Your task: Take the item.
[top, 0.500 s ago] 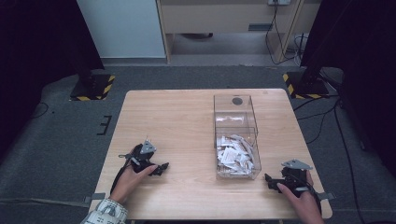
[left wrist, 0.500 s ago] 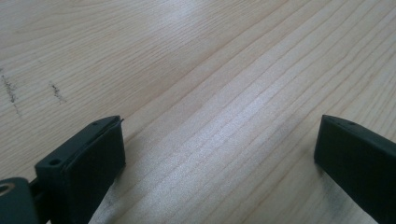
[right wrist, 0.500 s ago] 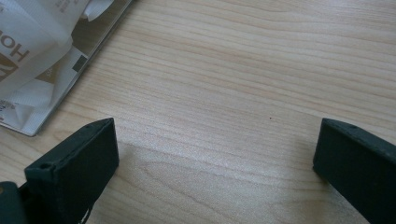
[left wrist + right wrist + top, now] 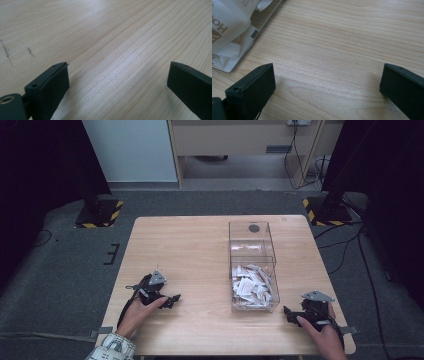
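On the wooden table (image 4: pixel 200 250) a clear plastic box (image 4: pixel 252 265) stands right of centre, its near half piled with white paper packets (image 4: pixel 251 285). My left gripper (image 4: pixel 172 300) rests low on the table's near left, held by a hand, and points right toward the box. In the left gripper view its jaws stand wide apart over bare wood, the left gripper (image 4: pixel 117 82) open. My right gripper (image 4: pixel 287 311) lies at the near right corner, pointing left at the box. It is open (image 4: pixel 328 82), with the packets (image 4: pixel 229 27) behind the box's clear wall at upper left.
A round dark mark (image 4: pixel 254 227) sits on the box's far end. Beyond the table are grey carpet, two stands with yellow-black striped bases (image 4: pixel 97 215) (image 4: pixel 322 210), a white panel (image 4: pixel 130 150) and cables on the floor at right.
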`<state>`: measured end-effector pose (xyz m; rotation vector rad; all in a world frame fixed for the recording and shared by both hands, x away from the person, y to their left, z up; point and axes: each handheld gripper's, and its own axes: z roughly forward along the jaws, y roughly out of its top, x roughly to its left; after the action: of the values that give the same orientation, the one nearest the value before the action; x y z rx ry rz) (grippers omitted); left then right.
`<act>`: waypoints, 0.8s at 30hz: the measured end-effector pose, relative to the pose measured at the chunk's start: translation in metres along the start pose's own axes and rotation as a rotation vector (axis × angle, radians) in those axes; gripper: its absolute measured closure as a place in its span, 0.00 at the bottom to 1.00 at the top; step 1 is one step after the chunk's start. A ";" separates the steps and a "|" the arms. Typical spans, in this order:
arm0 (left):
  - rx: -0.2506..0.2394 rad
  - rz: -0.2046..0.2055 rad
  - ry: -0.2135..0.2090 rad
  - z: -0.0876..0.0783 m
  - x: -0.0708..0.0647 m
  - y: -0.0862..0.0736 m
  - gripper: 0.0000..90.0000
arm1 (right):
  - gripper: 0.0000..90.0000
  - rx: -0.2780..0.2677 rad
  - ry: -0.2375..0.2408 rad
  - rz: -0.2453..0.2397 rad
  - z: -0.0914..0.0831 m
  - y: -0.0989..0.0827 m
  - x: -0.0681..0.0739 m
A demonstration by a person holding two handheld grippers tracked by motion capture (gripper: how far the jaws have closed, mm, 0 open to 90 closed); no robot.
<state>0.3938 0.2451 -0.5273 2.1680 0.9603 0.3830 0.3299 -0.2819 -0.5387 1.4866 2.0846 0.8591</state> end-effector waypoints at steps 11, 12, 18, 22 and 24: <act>-0.093 0.090 -0.028 -0.020 -0.022 0.030 0.05 | 0.01 0.000 0.000 -0.001 0.000 0.000 0.000; -0.095 0.100 -0.035 -0.020 -0.025 0.033 0.05 | 0.01 0.000 0.000 -0.001 0.000 0.000 0.000; -0.109 0.134 -0.044 -0.019 -0.037 0.052 0.05 | 0.01 0.000 0.000 -0.001 0.000 0.000 0.000; -0.104 0.165 -0.062 -0.013 -0.045 0.069 0.06 | 0.01 0.000 0.000 0.000 0.000 0.000 0.000; -0.102 0.172 -0.065 -0.012 -0.047 0.072 0.06 | 0.01 -0.002 -0.001 0.000 0.000 0.000 0.000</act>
<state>0.3934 0.1831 -0.4661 2.1619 0.7062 0.4309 0.3299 -0.2818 -0.5388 1.4862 2.0827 0.8599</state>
